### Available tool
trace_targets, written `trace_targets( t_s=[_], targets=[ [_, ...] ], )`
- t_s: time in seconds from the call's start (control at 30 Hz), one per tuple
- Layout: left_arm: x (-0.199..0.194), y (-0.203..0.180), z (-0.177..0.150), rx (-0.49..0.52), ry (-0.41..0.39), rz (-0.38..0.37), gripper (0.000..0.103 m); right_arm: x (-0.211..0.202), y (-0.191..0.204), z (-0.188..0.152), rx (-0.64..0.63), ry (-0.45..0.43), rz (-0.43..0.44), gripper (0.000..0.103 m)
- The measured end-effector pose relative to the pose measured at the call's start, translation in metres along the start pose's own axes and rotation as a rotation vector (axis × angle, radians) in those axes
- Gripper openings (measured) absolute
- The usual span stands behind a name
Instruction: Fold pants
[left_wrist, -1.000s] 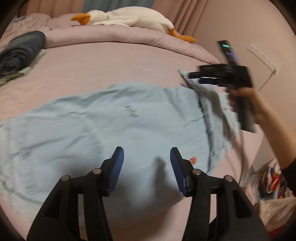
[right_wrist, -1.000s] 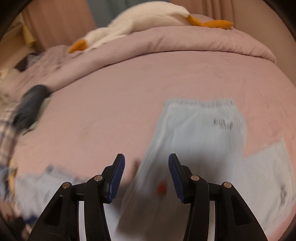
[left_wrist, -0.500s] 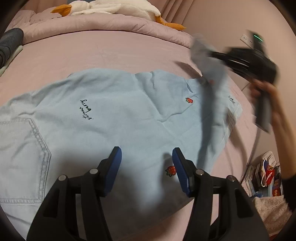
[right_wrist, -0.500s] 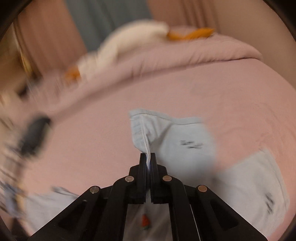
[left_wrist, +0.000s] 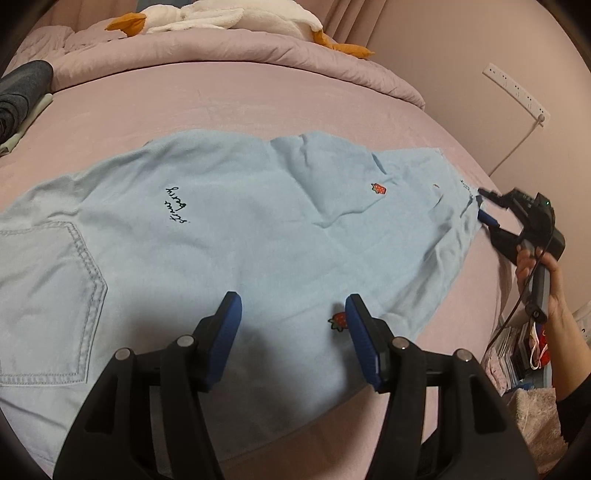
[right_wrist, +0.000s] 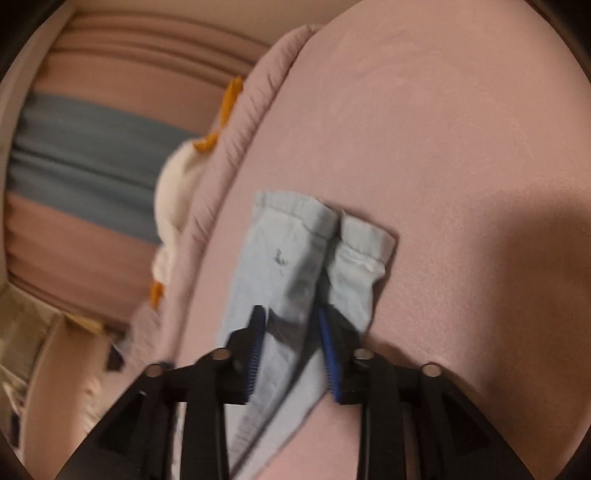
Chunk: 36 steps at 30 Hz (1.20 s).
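Light blue pants (left_wrist: 236, 221) with small strawberry patches and dark script lie spread flat on the pink bed (left_wrist: 184, 96), back pocket at the left. My left gripper (left_wrist: 291, 314) is open and empty, just above the pants' near edge. My right gripper (left_wrist: 482, 208) sits at the leg hems at the far right. In the right wrist view it (right_wrist: 291, 325) is open, its jaws on either side of the leg fabric, with the two hems (right_wrist: 317, 229) lying flat on the bed beyond its tips.
A white plush goose (left_wrist: 221, 18) lies on the rolled duvet at the head of the bed. Dark folded clothes (left_wrist: 18, 92) sit at the far left. A power strip (left_wrist: 515, 92) hangs on the wall. Clutter (left_wrist: 524, 350) lies beside the bed at the right.
The right gripper was shut on the leg hem and held it up; it has since laid the leg down flat at the right and opened. The left gripper stayed open.
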<state>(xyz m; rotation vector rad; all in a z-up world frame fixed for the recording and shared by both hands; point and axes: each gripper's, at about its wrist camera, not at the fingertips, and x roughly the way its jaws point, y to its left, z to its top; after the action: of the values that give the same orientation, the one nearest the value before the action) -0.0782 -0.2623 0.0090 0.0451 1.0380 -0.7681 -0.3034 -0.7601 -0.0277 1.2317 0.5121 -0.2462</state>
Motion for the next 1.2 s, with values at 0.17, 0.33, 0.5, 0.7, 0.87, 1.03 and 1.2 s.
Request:
trace_targets(
  t_s=[0.17,0.33,0.5,0.7,0.87,1.03,1.2],
  targets=[
    [-0.004,-0.001,-0.006,0.004,0.002,0.012,0.059,0.006,0.021,0.004,-0.071,0.002,-0.108,0.022],
    [-0.004,0.001,-0.006,-0.007,0.001,0.000,0.059,-0.016,0.054,0.010,-0.183,-0.051,-0.109,0.005],
    [-0.004,0.005,-0.007,-0.020,0.007,-0.022,0.059,-0.003,0.018,0.007,-0.175,-0.005,-0.284,0.005],
    [-0.014,0.002,-0.010,-0.007,0.018,-0.007,0.059,-0.005,0.013,0.023,-0.142,-0.013,-0.236,0.040],
    [-0.019,0.004,-0.011,-0.036,0.002,-0.023,0.059,-0.027,0.059,0.005,-0.371,-0.117,-0.324,0.040],
    [-0.012,0.011,-0.008,-0.059,-0.024,0.037,0.059,0.020,0.115,-0.082,-0.743,0.165,-0.128,0.040],
    [-0.021,0.017,-0.023,-0.012,-0.024,0.047,0.058,0.082,0.113,-0.159,-1.088,0.347,-0.262,0.040]
  ],
)
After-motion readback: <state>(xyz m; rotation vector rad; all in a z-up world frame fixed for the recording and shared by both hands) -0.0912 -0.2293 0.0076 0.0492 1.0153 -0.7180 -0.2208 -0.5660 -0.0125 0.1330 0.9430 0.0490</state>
